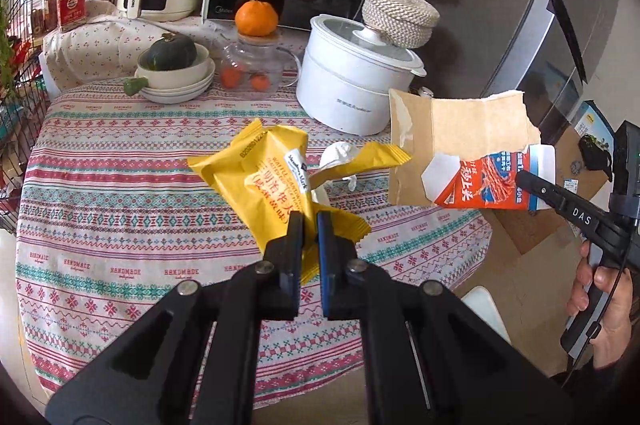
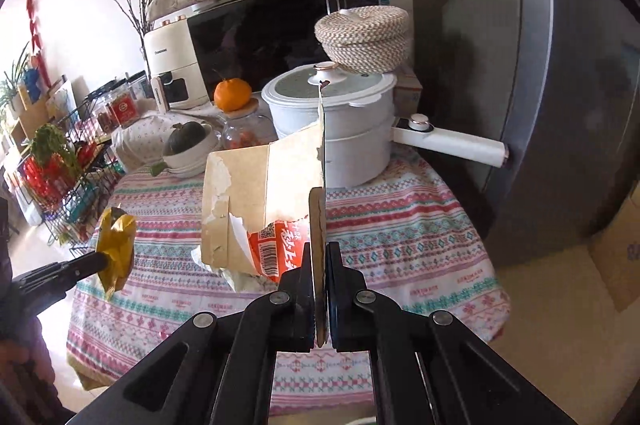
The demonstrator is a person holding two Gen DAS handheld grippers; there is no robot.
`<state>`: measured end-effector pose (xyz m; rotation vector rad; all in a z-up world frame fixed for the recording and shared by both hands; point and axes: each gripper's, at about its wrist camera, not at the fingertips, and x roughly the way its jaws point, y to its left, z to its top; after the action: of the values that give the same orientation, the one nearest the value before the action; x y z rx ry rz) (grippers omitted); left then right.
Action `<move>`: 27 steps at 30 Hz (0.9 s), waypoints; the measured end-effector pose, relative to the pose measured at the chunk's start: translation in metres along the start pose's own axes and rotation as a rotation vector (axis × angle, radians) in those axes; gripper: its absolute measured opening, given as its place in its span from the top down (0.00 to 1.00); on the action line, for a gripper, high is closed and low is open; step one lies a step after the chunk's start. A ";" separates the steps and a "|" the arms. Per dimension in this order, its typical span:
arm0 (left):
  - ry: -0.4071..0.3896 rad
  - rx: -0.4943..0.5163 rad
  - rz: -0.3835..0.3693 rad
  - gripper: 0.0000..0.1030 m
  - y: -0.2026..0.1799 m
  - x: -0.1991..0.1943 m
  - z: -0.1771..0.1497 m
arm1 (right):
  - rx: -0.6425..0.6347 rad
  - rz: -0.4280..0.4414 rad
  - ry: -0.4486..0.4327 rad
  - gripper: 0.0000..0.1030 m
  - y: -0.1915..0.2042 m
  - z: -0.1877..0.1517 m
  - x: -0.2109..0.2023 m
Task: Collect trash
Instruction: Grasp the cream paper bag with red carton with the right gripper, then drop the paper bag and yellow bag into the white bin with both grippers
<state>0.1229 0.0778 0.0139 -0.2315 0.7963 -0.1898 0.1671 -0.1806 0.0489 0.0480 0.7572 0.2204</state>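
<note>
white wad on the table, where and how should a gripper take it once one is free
Grip the wad's raised top, coming straight down from above. It is a small crumpled lump on the cloth, so no edge offers itself from the side. Both the left gripper and right gripper are full.

Yellow wrapper [image 1: 264, 181], red-patterned tablecloth [image 1: 120, 209]

Your left gripper [image 1: 309, 225] pinches the yellow wrapper [image 1: 262, 177] above the patterned tablecloth [image 1: 120, 209]. To the right, your right gripper [image 1: 520, 179] clamps a torn cardboard box [image 1: 460, 145], held up beside the white pot [image 1: 352, 85].
</note>
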 end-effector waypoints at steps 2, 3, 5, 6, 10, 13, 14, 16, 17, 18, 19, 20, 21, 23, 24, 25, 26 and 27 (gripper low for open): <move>-0.007 0.024 -0.010 0.92 -0.012 -0.002 -0.004 | 0.022 -0.012 0.001 0.95 -0.014 -0.011 -0.012; -0.007 0.036 -0.016 0.92 -0.018 -0.002 -0.006 | 0.027 -0.018 0.002 0.95 -0.020 -0.016 -0.016; -0.002 0.061 -0.028 0.92 -0.028 -0.002 -0.010 | 0.033 -0.039 0.015 0.95 -0.032 -0.026 -0.024; 0.000 0.073 -0.034 0.92 -0.033 -0.002 -0.013 | 0.038 -0.046 0.027 0.95 -0.037 -0.030 -0.026; 0.013 0.127 -0.056 0.92 -0.053 -0.003 -0.023 | 0.066 -0.052 0.060 0.95 -0.057 -0.044 -0.043; 0.032 0.174 -0.071 0.92 -0.069 -0.001 -0.033 | 0.068 -0.062 0.067 0.95 -0.069 -0.053 -0.058; 0.041 0.191 -0.077 0.92 -0.075 0.001 -0.038 | 0.069 -0.070 0.070 0.95 -0.074 -0.057 -0.063; 0.061 0.227 -0.091 0.92 -0.087 0.004 -0.047 | 0.066 -0.104 0.074 0.95 -0.084 -0.067 -0.072; 0.072 0.246 -0.100 0.92 -0.094 0.007 -0.052 | 0.065 -0.118 0.076 0.95 -0.089 -0.072 -0.076; 0.083 0.264 -0.109 0.92 -0.100 0.009 -0.057 | 0.064 -0.133 0.079 0.95 -0.094 -0.078 -0.080; 0.096 0.283 -0.121 0.92 -0.107 0.011 -0.062 | 0.064 -0.145 0.082 0.95 -0.100 -0.084 -0.083; 0.108 0.301 -0.131 0.92 -0.115 0.014 -0.067 | 0.064 -0.159 0.087 0.95 -0.105 -0.090 -0.086; 0.122 0.322 -0.141 0.92 -0.123 0.017 -0.073 | 0.066 -0.175 0.095 0.95 -0.112 -0.097 -0.089; 0.148 0.365 -0.158 0.92 -0.140 0.023 -0.085 | 0.072 -0.197 0.114 0.95 -0.124 -0.109 -0.092; 0.163 0.390 -0.168 0.92 -0.149 0.027 -0.093 | 0.077 -0.205 0.124 0.95 -0.130 -0.115 -0.094; 0.177 0.414 -0.176 0.92 -0.157 0.031 -0.100 | 0.081 -0.212 0.133 0.95 -0.135 -0.120 -0.095; 0.192 0.439 -0.188 0.92 -0.166 0.036 -0.108 | 0.085 -0.223 0.145 0.95 -0.141 -0.127 -0.096; 0.208 0.460 -0.202 0.92 -0.175 0.040 -0.116 | 0.086 -0.236 0.154 0.95 -0.146 -0.132 -0.097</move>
<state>0.0521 -0.1156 -0.0437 0.1467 0.9118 -0.5863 0.0343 -0.3489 0.0005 0.0234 0.9179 -0.0340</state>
